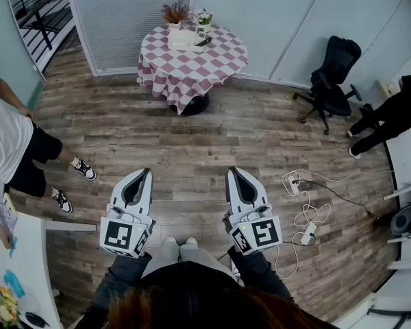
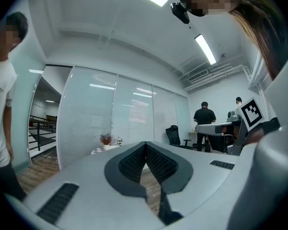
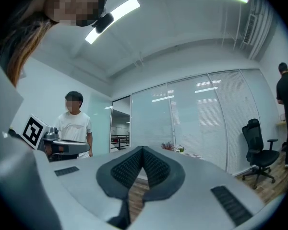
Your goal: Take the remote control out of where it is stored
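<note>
I cannot make out the remote control in any view. Far ahead stands a round table with a red-and-white checked cloth, and on it a white holder with small things I cannot tell apart. My left gripper and right gripper hang side by side over the wooden floor, well short of the table. Both are shut with nothing between the fingertips. In the left gripper view the left gripper points at the table, small and far. The right gripper points the same way in its own view.
A potted plant stands on the table. A black office chair is at the right. One person stands at the left, another person at the right. Cables and a power strip lie on the floor. A white desk is at bottom left.
</note>
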A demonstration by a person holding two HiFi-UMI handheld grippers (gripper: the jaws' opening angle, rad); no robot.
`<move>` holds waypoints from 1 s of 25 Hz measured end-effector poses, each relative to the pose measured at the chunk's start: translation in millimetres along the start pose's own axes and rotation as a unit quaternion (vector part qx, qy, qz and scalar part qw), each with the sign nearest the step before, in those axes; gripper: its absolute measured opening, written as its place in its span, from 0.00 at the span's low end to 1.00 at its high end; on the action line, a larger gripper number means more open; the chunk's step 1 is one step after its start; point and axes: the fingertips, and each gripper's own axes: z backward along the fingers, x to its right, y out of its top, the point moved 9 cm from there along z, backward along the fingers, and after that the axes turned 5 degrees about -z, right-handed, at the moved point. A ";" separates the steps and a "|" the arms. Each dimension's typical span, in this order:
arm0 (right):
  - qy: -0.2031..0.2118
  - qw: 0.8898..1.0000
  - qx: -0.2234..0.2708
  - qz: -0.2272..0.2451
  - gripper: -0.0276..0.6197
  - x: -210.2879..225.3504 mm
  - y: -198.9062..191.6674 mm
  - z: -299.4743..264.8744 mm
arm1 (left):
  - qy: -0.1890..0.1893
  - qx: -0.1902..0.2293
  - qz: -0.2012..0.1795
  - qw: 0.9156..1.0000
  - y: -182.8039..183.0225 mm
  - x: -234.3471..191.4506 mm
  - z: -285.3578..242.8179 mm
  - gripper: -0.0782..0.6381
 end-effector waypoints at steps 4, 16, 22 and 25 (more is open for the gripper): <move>0.009 1.000 0.002 -0.004 0.06 12.6 -1.4 -8.2 | 0.007 -0.001 0.001 1.000 -2.7 0.5 -13.4 0.12; 0.022 1.000 0.004 -0.001 0.06 55.9 -4.0 -24.9 | 0.025 0.008 0.001 1.000 -4.9 16.0 -55.5 0.12; 0.019 1.000 0.000 -0.010 0.06 70.1 -9.5 -39.9 | 0.016 0.009 -0.002 1.000 -2.8 11.5 -82.2 0.12; 0.012 1.000 0.000 -0.011 0.06 80.8 -12.5 -50.1 | 0.010 0.007 0.000 1.000 -8.2 5.1 -98.4 0.12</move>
